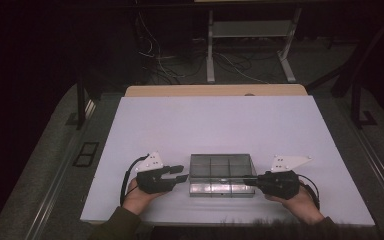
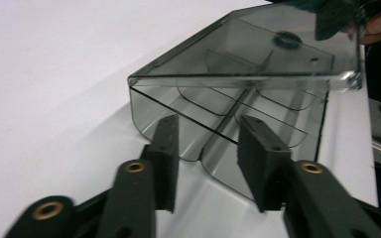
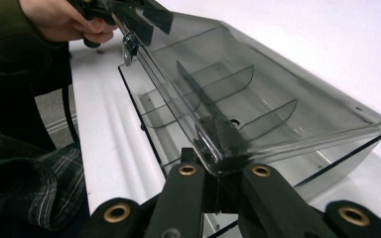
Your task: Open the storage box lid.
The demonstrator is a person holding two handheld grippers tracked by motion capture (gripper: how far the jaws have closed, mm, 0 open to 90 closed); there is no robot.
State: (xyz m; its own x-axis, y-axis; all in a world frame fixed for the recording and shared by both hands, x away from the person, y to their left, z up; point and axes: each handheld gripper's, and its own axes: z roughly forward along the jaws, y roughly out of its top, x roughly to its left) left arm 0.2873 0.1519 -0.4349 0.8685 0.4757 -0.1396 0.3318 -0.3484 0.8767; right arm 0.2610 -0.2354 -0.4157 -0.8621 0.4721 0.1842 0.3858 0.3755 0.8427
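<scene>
High view: A clear plastic box [image 1: 222, 175] with inner dividers sits on the white table [image 1: 215, 125], near the table's 6 o'clock edge. The left tongs [image 1: 182, 173] lie at the box's 9 o'clock side, with the tips just beside its left end. The jaws stand partly apart with nothing between them. The right tongs [image 1: 246, 179] lie at the box's 3 o'clock side, with the tips at the front right corner of the box. A hand [image 1: 137, 196] grips the left unit from 6 o'clock. A second hand [image 1: 300, 202] grips the right unit.

Left gripper view: The left tongs [image 2: 208, 148] point toward 12 o'clock at the near end of the box [image 2: 238, 99]. The two jaws stand a moderate gap apart. The pads do not press on anything. The box end wall shows beyond the gap. The box lid [image 2: 258, 49] is tilted up, with a gap between the lid and the box body. The right tongs [image 2: 340, 17] appear at 1 o'clock, at the far corner of the lid.

Right gripper view: The right tongs [image 3: 221, 148] are clamped on the near corner of the lid [image 3: 278, 99]. The lid edge runs between the two pads. The lid slopes upward over the dividers [image 3: 228, 94]. The left tongs [image 3: 139, 20] appear at 11 o'clock, at the far end of the box. A plaid sleeve [image 3: 30, 188] shows at 8 o'clock.
</scene>
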